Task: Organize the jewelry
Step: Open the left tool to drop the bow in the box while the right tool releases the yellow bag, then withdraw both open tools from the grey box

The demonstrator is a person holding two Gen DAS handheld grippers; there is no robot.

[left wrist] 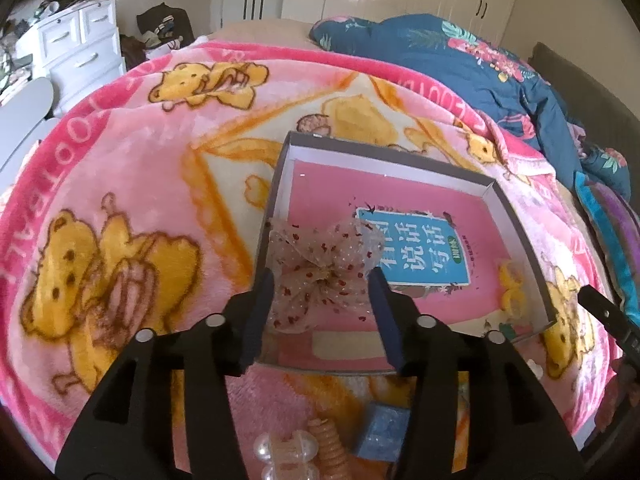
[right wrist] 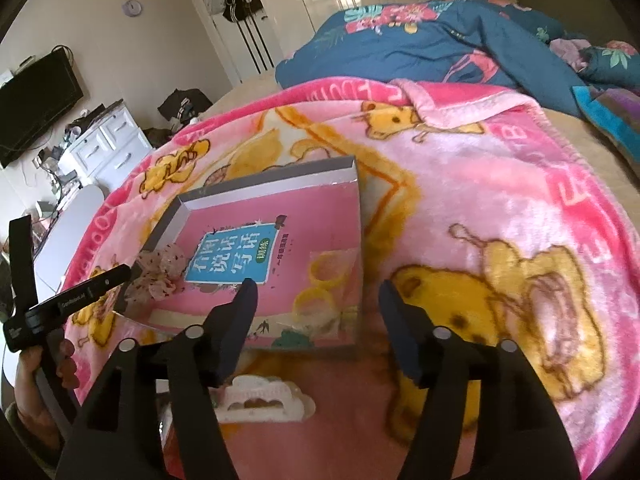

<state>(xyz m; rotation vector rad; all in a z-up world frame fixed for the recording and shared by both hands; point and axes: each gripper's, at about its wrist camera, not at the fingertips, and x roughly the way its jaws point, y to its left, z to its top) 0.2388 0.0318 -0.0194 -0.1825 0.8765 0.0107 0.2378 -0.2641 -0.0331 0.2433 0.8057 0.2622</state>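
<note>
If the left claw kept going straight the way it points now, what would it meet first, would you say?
Probably the sheer dotted bow, which lies between the open left claw fingers inside the shallow box. Beyond it is the pink book, though depth is hard to judge.

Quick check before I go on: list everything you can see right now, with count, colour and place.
bow hair accessory: one, sheer beige with red dots, between the left gripper's fingers over the box's near left corner.
box: one, grey shallow tray, on the blanket.
book: one, pink with blue title panel, lying in the box.
yellow rings: at least two, translucent yellow, on the book's right side.
white comb clip: one, on the blanket before the box.
blue cube: one, near edge.
pearl clip: one, pinkish, near edge.
blanket: one, pink with bears.
left gripper: black, open around the bow.
right gripper: black, open, empty.
</note>
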